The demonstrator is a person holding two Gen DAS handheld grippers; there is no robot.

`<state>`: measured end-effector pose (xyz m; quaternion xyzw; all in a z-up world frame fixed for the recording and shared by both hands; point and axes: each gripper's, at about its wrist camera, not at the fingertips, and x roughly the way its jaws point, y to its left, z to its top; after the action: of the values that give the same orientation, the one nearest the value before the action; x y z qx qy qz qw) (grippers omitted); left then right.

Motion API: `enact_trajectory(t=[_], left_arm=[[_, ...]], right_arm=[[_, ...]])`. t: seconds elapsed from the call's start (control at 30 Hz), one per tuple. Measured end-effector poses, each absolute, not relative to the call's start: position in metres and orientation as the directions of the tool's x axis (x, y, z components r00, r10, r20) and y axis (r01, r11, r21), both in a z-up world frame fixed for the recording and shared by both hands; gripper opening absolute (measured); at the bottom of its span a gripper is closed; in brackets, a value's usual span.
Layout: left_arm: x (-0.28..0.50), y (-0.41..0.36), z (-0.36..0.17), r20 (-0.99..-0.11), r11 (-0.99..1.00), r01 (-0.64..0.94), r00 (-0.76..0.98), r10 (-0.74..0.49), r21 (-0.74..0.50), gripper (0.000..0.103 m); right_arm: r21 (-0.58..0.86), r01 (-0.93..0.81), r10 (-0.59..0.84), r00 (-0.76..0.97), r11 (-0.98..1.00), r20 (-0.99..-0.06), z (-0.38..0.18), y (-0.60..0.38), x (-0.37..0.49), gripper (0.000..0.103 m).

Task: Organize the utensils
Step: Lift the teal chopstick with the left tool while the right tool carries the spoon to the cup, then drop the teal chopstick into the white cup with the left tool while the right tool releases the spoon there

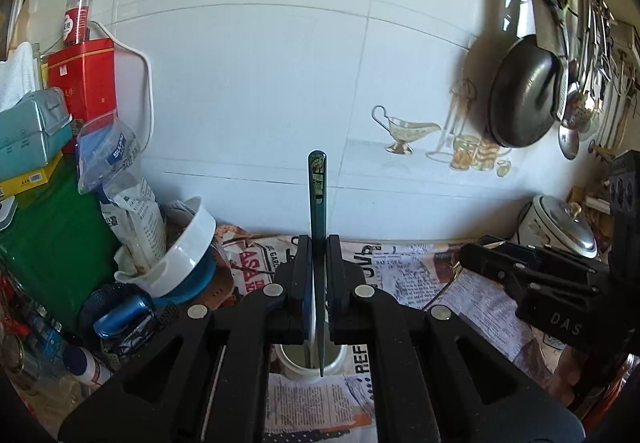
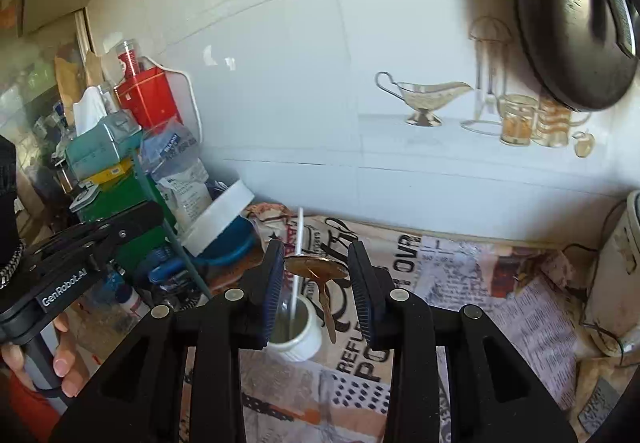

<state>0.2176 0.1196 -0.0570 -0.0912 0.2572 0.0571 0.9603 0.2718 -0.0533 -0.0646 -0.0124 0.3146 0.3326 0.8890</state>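
My left gripper (image 1: 319,243) is shut on a dark green chopstick (image 1: 318,195), held upright with its lower tip inside a white cup (image 1: 336,363) on the newspaper-covered counter. In the right wrist view the white cup (image 2: 306,339) holds a white stick (image 2: 297,275); a bronze spoon (image 2: 316,269) stands beside it, bowl up, between my fingers. My right gripper (image 2: 316,267) is open around the spoon without touching it. The left gripper (image 2: 100,239) shows at the left, the right gripper (image 1: 532,275) at the right of the left wrist view.
Cluttered boxes, a red tin (image 1: 86,83), a tissue pack (image 1: 32,131) and a tilted white and blue bowl (image 1: 188,255) crowd the left. A black pan (image 1: 524,91) and hanging utensils (image 1: 592,43) are on the right wall. A rice cooker (image 1: 564,227) stands at right.
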Motion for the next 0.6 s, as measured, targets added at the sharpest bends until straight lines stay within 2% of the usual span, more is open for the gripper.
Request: enact_trajectory(t=[0.37,0.6], left_arm=[[0.253,0.151,-0.083,-0.519,0.977,-0.140,0.854,0.038,-0.159,0.004],[0.278,0.164,-0.123,-0.593,0.979,-0.123,0.805,0.003,-0.162,0.004]], right_arm=[[0.203,-0.618,0.596,0.535,0.759,-0.599,-0.087,0.000,0.286,0.030],[0.236,-0.571,0.551,0.475,0.786,-0.686,-0.131,0.020,0.304,0.030]])
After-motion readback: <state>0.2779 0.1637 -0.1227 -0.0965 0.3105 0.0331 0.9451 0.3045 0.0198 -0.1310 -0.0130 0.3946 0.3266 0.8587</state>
